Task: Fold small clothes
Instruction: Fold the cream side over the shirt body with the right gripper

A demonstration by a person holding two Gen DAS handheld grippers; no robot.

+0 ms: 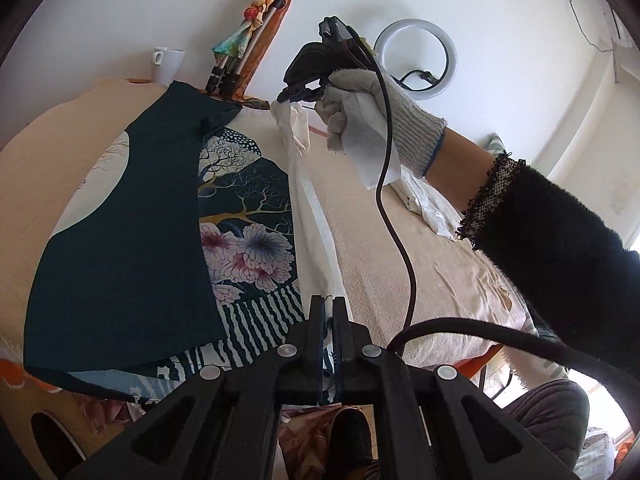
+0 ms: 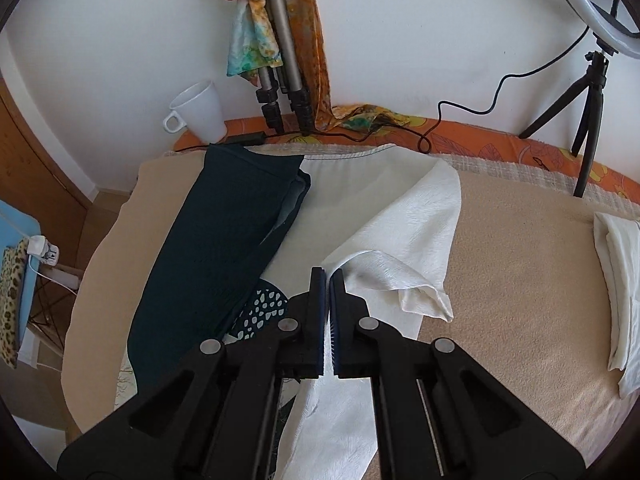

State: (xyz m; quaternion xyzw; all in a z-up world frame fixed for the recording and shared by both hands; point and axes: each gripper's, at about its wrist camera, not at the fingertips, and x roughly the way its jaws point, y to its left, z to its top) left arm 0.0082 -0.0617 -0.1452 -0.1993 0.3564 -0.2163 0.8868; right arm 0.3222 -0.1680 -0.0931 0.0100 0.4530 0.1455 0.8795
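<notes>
A dark teal garment (image 1: 132, 232) with a printed floral and tree panel and a white underside lies on the beige-covered table (image 1: 420, 240). My left gripper (image 1: 328, 300) is shut on its near white edge (image 1: 316, 232), which is lifted into a ridge. My right gripper (image 1: 298, 94), held by a gloved hand, is shut on the far end of that same white edge. In the right wrist view my right gripper (image 2: 328, 274) pinches the white cloth (image 2: 404, 240), with the teal part (image 2: 224, 248) folded to its left.
A white mug (image 2: 200, 112), tripod legs with scarves (image 2: 280, 80) and a ring light on a small stand (image 2: 592, 92) stand along the far wall. A folded white cloth (image 2: 620, 280) lies at the table's right. A black cable (image 1: 400, 220) hangs across the left wrist view.
</notes>
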